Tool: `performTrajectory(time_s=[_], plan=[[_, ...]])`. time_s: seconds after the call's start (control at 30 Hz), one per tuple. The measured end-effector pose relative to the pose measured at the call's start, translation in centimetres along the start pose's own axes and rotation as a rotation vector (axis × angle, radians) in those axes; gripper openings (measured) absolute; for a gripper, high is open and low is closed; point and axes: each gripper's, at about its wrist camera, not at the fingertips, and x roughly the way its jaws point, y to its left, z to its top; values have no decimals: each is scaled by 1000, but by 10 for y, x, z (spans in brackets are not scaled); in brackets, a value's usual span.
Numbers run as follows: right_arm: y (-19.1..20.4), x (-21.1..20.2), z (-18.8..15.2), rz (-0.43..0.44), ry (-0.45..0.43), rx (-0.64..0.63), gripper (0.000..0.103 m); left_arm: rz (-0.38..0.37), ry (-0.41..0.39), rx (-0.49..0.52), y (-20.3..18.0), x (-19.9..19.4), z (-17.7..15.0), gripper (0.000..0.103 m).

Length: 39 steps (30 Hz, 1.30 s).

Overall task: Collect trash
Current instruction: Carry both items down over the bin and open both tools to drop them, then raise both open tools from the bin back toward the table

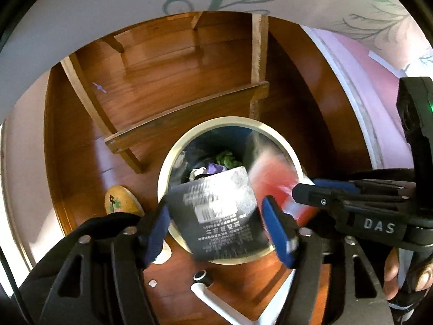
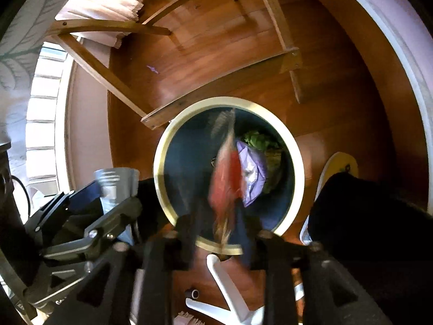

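Observation:
A round bin with a white rim (image 1: 173,157) (image 2: 162,146) stands on the wooden floor; green scraps and a purple wrapper (image 2: 253,173) lie inside. My left gripper (image 1: 219,230) points down over the bin, its blue pads spread. A black and silver packet (image 1: 216,208) sits loose between them, slightly blurred. From the right wrist view that packet (image 2: 116,181) shows at the left. My right gripper (image 2: 219,233) (image 1: 305,187) is open above the bin. A red wrapper (image 2: 227,178) (image 1: 273,181), streaked with blur, hangs free between its fingers over the bin's mouth.
Wooden chair legs and rails (image 1: 189,119) (image 2: 216,89) stand just behind the bin. A yellow slipper (image 1: 121,200) (image 2: 343,165) lies beside it. A white chair base (image 1: 205,298) (image 2: 230,292) is in front. A purple scrap (image 1: 99,88) lies on the floor. A hand (image 1: 392,273) holds the right gripper.

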Motion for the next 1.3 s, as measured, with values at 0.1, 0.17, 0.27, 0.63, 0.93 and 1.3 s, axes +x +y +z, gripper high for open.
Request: performTrajectory(time_s=[0.1,0.17,0.27,0.63,0.93,1.3], plan=[[-2,-2,1,-10,-21,2,49,6,-11,-10,2,-2,1,93],[-2,-2,1,-13,-28,1,49,8,-17,-13,3,-3,0,93],[0,-3,1,-27,-36,-15,49,18,-27,-10,2,-3,0,93],[2,-9,0,-49,-74,-46,49,28,-56,-68,13,-12,0,93],[15,-25,-9,-79,-122,-125,50,33,-119,-54,9,-38,-8,93],[47,-89,-38,-120,-286,-266,50,19,-215,19,-2,-112,-32,93]])
